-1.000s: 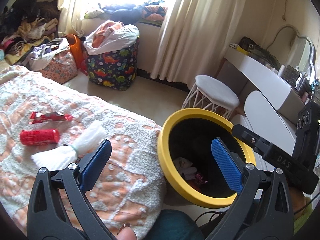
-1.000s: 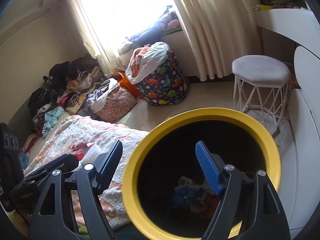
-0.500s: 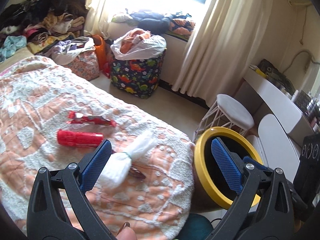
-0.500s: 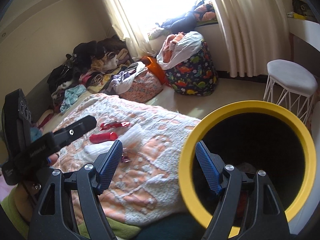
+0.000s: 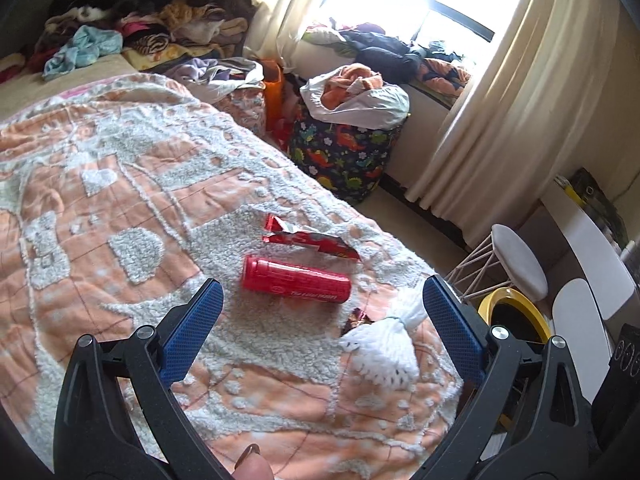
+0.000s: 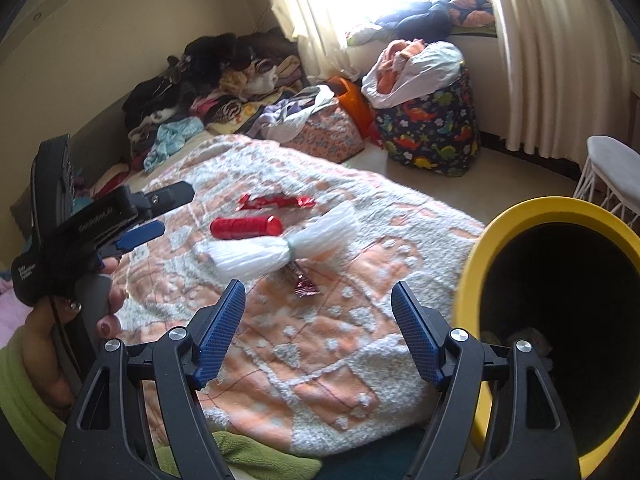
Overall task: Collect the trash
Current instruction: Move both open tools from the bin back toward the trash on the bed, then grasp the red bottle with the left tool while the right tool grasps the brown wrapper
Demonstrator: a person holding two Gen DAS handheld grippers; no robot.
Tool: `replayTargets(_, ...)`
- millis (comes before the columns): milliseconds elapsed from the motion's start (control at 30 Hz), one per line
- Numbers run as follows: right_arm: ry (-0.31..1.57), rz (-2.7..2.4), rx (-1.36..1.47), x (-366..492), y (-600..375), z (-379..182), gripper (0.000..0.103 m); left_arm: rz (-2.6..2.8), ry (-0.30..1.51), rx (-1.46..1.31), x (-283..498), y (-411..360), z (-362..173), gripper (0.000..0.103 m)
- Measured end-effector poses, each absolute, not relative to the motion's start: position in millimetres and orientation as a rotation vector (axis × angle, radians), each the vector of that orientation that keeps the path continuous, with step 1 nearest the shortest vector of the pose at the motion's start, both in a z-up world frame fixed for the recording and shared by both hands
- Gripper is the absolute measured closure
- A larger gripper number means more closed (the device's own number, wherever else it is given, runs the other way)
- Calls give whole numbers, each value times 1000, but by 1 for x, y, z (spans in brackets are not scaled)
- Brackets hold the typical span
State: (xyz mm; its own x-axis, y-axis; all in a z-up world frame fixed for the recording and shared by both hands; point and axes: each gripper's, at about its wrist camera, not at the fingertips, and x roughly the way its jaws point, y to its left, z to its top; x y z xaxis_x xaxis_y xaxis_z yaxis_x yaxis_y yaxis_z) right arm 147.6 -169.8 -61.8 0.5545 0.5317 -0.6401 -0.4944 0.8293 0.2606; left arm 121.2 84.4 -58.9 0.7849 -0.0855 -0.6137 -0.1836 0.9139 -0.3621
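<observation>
Both tongs, left tongs [image 5: 320, 320] and right tongs [image 6: 318, 330], gape released above the blanket [image 5: 120, 200].

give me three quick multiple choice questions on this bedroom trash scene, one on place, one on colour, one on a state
1. Where does the red can lie?
A. on the bed blanket
B. in the bin
C. on the stool

2. What colour is the bin rim?
A. green
B. yellow
C. white

3. How do the jaws of the right gripper stand?
A. shut on the can
B. shut on a wrapper
C. open, holding nothing

Answers:
1 A, it rests on the blanket beside a red wrapper.
2 B, a yellow ring circles its dark inside.
3 C, only blanket shows between the pads.
</observation>
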Motion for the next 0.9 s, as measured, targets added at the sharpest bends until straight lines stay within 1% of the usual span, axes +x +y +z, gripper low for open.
replayTargets(100, 790, 630, 5, 149, -152, -71, 31, 63, 695, -463, 124, 96, -70, 11)
replayTargets(433, 839, 632, -70, 169, -121, -93, 38, 50, 778, -614, 147, 115, -106, 11)
replayTargets(500, 846, 630, -80, 173, -117, -97, 40, 34, 795, -659, 151, 116, -112, 13)
replayTargets(567, 852, 630, -86, 178, -115, -101, 40, 16, 806, -693, 156, 115, -116, 18)
replayTargets(733, 882, 640, -107, 189, -106, -113, 42, -8, 821, -754, 168, 114, -123, 22)
replayTargets(800, 891, 646, -131, 190, -100, -117, 42, -6, 823, -781, 174, 116, -125, 22)
replayTargets(900, 891, 649, -165, 195, -92, -122, 45, -1, 827, -810, 182, 119, -128, 23)
